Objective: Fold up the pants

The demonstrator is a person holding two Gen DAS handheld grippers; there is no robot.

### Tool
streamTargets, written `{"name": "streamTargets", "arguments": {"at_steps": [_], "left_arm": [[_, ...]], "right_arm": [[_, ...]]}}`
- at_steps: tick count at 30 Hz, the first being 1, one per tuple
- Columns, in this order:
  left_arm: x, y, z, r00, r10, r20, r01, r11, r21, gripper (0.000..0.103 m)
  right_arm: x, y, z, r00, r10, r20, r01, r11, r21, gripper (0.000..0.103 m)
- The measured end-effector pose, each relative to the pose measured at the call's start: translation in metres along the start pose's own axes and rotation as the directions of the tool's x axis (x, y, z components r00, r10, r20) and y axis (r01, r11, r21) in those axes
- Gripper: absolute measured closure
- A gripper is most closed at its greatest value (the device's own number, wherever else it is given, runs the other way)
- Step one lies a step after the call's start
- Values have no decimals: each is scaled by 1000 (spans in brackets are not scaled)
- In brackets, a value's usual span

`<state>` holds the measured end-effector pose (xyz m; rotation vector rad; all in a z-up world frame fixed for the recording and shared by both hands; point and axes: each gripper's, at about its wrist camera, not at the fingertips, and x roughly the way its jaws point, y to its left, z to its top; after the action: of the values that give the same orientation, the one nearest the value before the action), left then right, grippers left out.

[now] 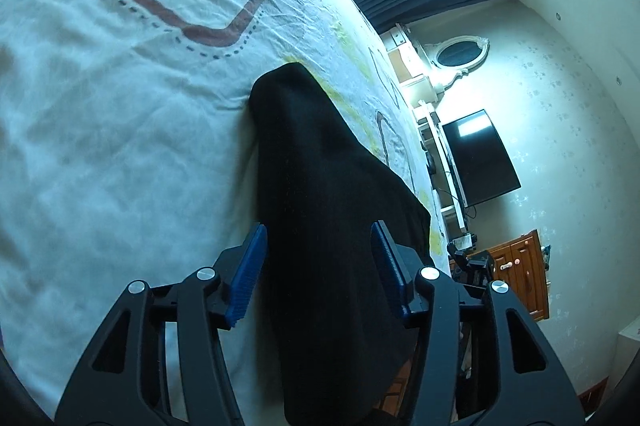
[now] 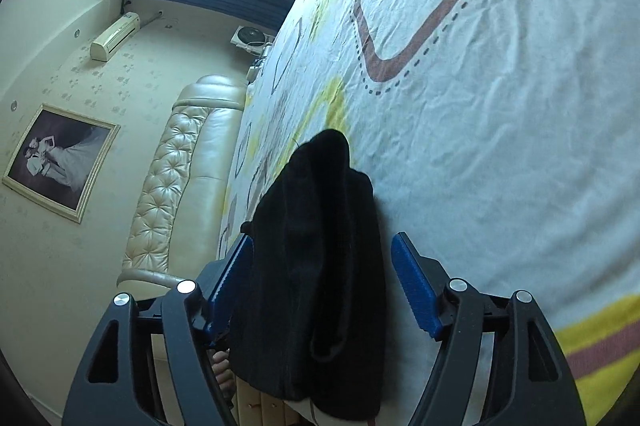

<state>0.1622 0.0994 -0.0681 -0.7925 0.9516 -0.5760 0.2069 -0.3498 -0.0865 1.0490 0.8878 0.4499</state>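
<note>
Black pants (image 1: 320,145) lie in a folded, bunched strip on the white patterned bed sheet (image 1: 120,105), near the bed's edge. In the left wrist view my left gripper (image 1: 319,226) straddles the near end of the fabric with its blue pads (image 1: 248,274) spread; neither pad visibly presses on the cloth. In the right wrist view the pants (image 2: 320,193) run between the jaws of my right gripper (image 2: 323,237). A clear gap shows beside its right pad (image 2: 416,286), and the left pad sits at the fabric's edge. The near end of the pants hangs over the bed's edge.
The sheet (image 2: 500,145) stretches wide beyond the pants. Off the bed are a padded headboard (image 2: 180,185), a framed picture (image 2: 60,161), a wall TV (image 1: 480,157) and a wooden cabinet (image 1: 516,266). A hand (image 2: 222,370) shows below the right gripper.
</note>
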Motion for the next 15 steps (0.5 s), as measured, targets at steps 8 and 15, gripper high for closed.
{"name": "streamTargets", "arguments": {"at_steps": [8, 15], "left_arm": [[49, 5, 41, 996, 50, -72, -46, 998, 49, 43], [44, 6, 27, 992, 125, -23, -119, 976, 183, 68]], "right_arm": [[48, 2, 32, 997, -46, -60, 43, 998, -49, 63], [46, -16, 30, 999, -10, -48, 8, 999, -43, 72]]}}
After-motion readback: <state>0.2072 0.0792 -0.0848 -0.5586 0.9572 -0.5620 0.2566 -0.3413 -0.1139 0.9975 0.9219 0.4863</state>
